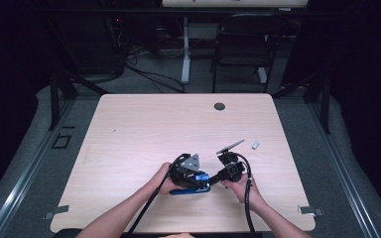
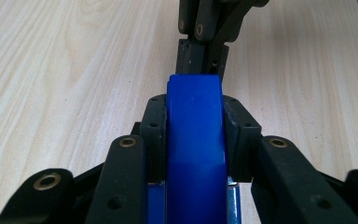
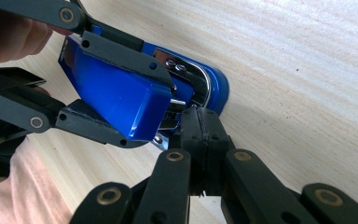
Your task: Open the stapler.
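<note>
A blue stapler (image 2: 196,140) lies on its side at the front middle of the wooden table (image 1: 144,129). My left gripper (image 2: 196,114) is shut on the stapler's blue top arm, one pad on each side. In the right gripper view the stapler (image 3: 116,98) stands a little open, its metal magazine showing, with the left gripper's fingers (image 3: 121,51) clamped across it. My right gripper (image 3: 200,119) is shut, pads together, its tips right at the stapler's metal mouth. In the high view the left gripper (image 1: 198,179) and right gripper (image 1: 214,178) meet tip to tip over the stapler (image 1: 188,192).
A small light-grey piece (image 1: 255,145) lies on the table to the right, beyond the right hand. A round cable hole (image 1: 220,106) sits near the far edge. A dark chair (image 1: 243,44) and a desk leg stand beyond the table.
</note>
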Tool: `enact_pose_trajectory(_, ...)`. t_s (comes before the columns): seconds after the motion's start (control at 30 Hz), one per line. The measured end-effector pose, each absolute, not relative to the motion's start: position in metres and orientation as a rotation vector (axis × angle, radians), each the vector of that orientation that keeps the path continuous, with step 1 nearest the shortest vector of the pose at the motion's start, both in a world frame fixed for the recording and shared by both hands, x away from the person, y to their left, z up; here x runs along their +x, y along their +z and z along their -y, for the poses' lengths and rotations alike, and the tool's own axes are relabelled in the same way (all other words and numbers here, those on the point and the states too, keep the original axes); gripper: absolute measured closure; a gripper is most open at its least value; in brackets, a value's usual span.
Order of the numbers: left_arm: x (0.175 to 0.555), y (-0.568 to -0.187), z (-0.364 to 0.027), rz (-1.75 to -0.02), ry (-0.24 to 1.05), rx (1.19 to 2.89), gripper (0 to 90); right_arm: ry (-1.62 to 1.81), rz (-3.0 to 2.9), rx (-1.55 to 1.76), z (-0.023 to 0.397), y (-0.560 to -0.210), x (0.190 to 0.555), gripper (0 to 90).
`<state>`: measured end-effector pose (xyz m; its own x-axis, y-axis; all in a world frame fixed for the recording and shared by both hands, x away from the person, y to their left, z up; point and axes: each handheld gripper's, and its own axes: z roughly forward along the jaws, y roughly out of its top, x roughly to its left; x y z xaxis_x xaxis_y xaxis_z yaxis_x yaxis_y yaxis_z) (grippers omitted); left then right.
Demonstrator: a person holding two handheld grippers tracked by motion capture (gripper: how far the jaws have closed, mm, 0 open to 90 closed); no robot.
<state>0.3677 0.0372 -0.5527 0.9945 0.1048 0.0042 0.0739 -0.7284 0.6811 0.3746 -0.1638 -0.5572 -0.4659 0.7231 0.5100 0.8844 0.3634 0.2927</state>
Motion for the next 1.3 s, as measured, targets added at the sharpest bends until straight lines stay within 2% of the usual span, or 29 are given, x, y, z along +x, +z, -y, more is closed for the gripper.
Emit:
enact_pose_trajectory(0.1, 0.369, -0.553, -0.037, -0.115, 0.025, 2.375, 66.1, -0.773, 2.300, -1.409, 0.165, -0.558, 0.376, 90.0)
enact_pose_trajectory(0.4, 0.369, -0.553, -0.028, -0.164, 0.006, 2.500, 62.1, -0.773, 2.300, -1.410, 0.165, -0.558, 0.375, 90.0)
enact_pose_trajectory(0.53, 0.368, -0.553, -0.027, -0.144, 0.033, 2.505, 65.3, -0.770, 2.311, -1.405, 0.165, -0.558, 0.375, 90.0)
enact_pose_trajectory(1.3, 0.367, -0.568, -0.043, -0.140, 0.033, 2.303, 66.2, -0.792, 2.309, -1.443, 0.165, -0.558, 0.375, 90.0)
